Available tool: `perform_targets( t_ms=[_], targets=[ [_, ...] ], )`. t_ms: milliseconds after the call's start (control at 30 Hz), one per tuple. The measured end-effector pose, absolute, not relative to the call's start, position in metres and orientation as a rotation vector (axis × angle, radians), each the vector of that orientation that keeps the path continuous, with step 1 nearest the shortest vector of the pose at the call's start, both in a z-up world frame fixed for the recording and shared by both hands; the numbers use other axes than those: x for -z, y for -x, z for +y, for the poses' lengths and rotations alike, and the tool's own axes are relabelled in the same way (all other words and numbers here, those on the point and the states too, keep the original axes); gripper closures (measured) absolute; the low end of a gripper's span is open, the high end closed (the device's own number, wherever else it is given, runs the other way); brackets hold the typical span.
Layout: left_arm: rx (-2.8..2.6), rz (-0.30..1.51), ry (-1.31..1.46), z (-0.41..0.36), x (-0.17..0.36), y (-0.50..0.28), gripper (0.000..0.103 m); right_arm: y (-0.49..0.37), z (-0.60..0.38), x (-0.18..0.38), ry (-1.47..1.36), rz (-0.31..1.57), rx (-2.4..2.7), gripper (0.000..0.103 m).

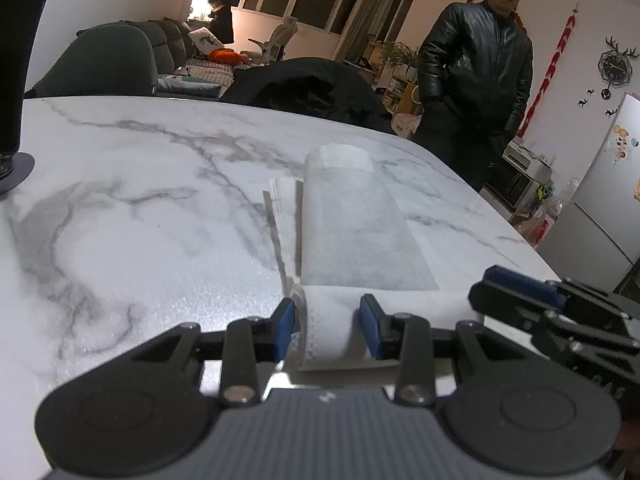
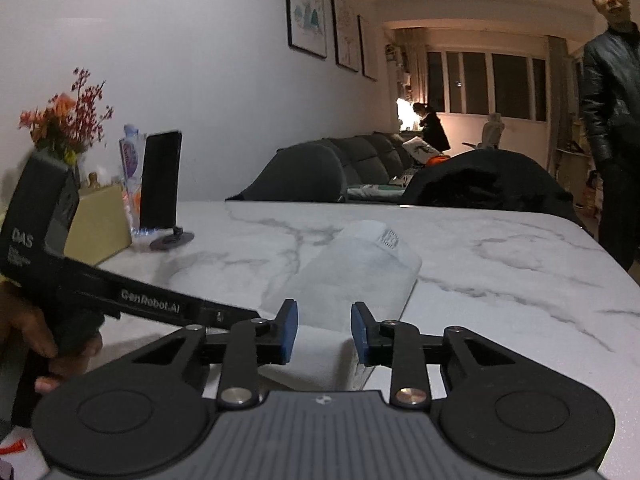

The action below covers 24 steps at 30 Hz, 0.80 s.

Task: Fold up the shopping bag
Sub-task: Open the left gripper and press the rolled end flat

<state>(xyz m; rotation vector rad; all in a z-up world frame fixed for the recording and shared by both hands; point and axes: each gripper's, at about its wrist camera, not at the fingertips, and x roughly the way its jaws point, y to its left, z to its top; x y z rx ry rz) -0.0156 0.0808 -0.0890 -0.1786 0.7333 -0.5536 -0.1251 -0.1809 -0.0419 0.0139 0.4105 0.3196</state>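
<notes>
In the left wrist view, the white shopping bag (image 1: 352, 236) is seen folded into a long narrow strip on the marble counter (image 1: 140, 200), stretching away straight ahead of the left gripper (image 1: 328, 326). Its near end is curled up between the two blue-padded fingers (image 1: 285, 328), which are parted about as wide as the strip and are not closed on it; the fabric lies close to both pads, though contact cannot be told. The right gripper (image 1: 560, 320) is seen just to the right of the fingers, over the counter edge.

In the right wrist view, the bag (image 2: 352, 276) is seen ahead of the right gripper (image 2: 324, 332), its near edge lying below and between the parted fingers (image 2: 289, 332), nothing being gripped. The left gripper (image 2: 100, 288), held in a hand (image 2: 36, 340), reaches in from the left.
</notes>
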Motion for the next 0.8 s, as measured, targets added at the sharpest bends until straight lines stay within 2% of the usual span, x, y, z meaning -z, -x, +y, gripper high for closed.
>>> perform_targets(
  t_ms=[800],
  targets=[
    [0.596,0.681,0.141,0.083,0.095,0.008,0.066,0.112,-0.169,0.051,0.208,0.512,-0.327,0.076]
  ],
)
